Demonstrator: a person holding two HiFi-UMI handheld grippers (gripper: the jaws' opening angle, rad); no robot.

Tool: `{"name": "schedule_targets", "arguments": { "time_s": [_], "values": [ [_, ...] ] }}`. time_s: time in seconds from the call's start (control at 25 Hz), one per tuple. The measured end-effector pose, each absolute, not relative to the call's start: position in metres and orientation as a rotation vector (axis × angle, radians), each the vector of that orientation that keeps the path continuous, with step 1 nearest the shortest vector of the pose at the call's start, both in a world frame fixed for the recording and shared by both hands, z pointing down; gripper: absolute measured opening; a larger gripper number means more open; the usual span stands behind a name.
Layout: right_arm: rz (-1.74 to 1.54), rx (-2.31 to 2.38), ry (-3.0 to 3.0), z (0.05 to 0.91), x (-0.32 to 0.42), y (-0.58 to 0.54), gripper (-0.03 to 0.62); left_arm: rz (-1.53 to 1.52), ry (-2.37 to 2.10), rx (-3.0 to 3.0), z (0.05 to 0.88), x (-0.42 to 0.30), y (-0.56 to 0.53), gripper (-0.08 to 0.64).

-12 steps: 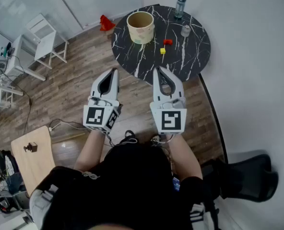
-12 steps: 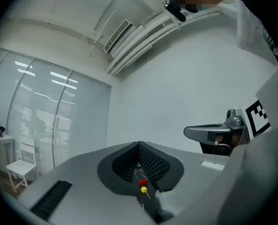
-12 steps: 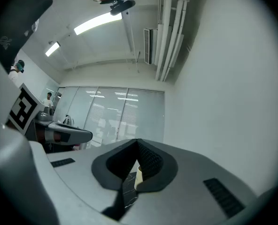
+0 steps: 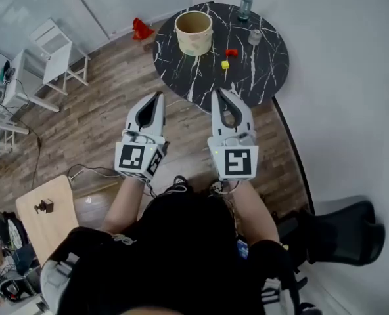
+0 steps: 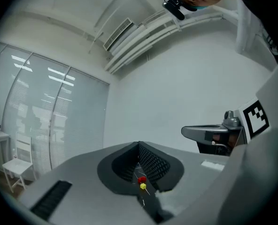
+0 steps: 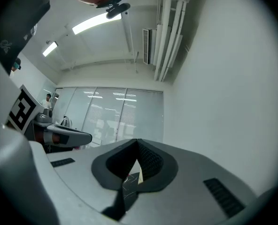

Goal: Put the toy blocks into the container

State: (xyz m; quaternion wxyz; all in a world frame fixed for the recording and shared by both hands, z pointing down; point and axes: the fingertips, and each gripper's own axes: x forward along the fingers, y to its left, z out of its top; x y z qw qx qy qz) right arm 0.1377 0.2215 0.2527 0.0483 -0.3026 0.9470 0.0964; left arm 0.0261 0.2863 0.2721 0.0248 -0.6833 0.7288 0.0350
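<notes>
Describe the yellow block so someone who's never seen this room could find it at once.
Find the round black marble-patterned table. Right of the tan cylindrical container on it lie two tiny blocks close together. The yellow block is the one nearer the person; the red block lies just beyond.

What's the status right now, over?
Left gripper, right gripper shut, empty, facing table. Red block, yellow block on table, outside container. Path looks clear.

text: none legible | labels: none | numbers: none | brands: none
</notes>
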Motion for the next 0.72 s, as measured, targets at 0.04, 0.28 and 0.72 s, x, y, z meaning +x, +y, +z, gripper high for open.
{"name": "schedule_targets", "arguments": {
  "time_s": [0.04,0.28,0.72],
  "values": [
    [0.293,-0.928,2.880,0.253,0.135,0.223,-0.003,0.106,2.251,-2.121,0.274,0.023,0.288,-0.002],
    [0.322,-0.887,2.913,0.262,0.105,0.236,-0.003,0.073,2.241,-2.160,0.288,-0.010,0.307,-0.002],
    [0.358,-0.965,2.994,0.289,0.085,0.241,-0.003,0.082,2.219,-2.266,0.317,-0.044,0.310,-0.002]
  ]
}}
